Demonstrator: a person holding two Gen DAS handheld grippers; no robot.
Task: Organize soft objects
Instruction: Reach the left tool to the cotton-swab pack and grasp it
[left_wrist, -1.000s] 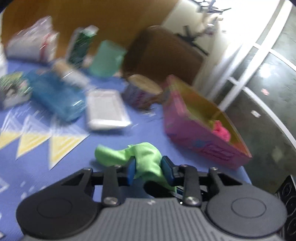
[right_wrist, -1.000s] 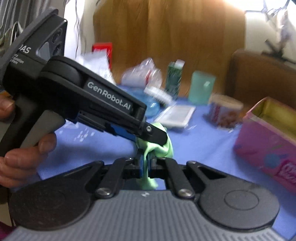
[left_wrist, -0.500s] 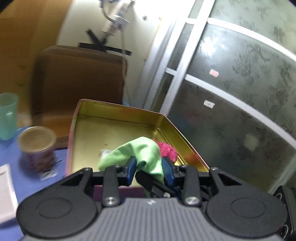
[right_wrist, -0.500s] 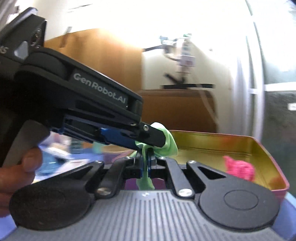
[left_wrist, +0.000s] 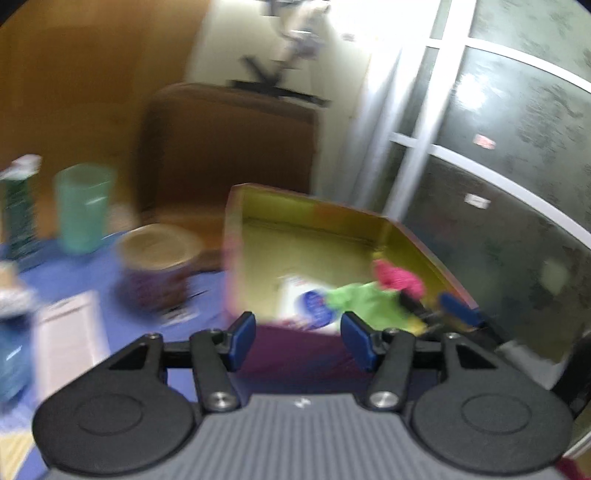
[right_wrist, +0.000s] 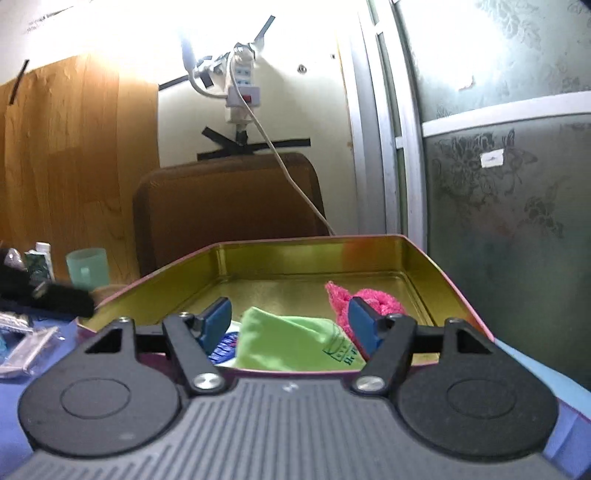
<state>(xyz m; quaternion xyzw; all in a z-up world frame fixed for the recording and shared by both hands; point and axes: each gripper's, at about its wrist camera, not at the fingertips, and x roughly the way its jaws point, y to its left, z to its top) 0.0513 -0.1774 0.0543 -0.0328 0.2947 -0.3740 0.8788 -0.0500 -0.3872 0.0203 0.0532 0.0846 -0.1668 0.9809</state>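
Observation:
A green cloth (right_wrist: 291, 343) lies in the pink tin box (right_wrist: 295, 258) with a gold inside, next to a pink knitted cloth (right_wrist: 388, 301). My right gripper (right_wrist: 290, 326) hovers at the tin's near rim, jaws opening. The green cloth sits low between them and the pads do not touch it. In the blurred left wrist view, my left gripper (left_wrist: 299, 341) is just left of the tin (left_wrist: 236, 236), jaws opening with nothing between them. The green cloth (left_wrist: 365, 304) and pink cloth (left_wrist: 397, 277) lie ahead to its right. One of my right gripper's blue pads (left_wrist: 458, 309) shows beside them.
On the blue tablecloth left of the tin stand a round can (left_wrist: 159, 266), a teal cup (left_wrist: 85, 206) and a white packet (left_wrist: 70, 332). A brown chair back (right_wrist: 225, 206) is behind the tin. A frosted glass door (right_wrist: 498, 184) is on the right.
Both grippers were shut on the green cloth above the tin. Both have let go, and the cloth now lies in the tin. The left gripper has drawn away to the left.

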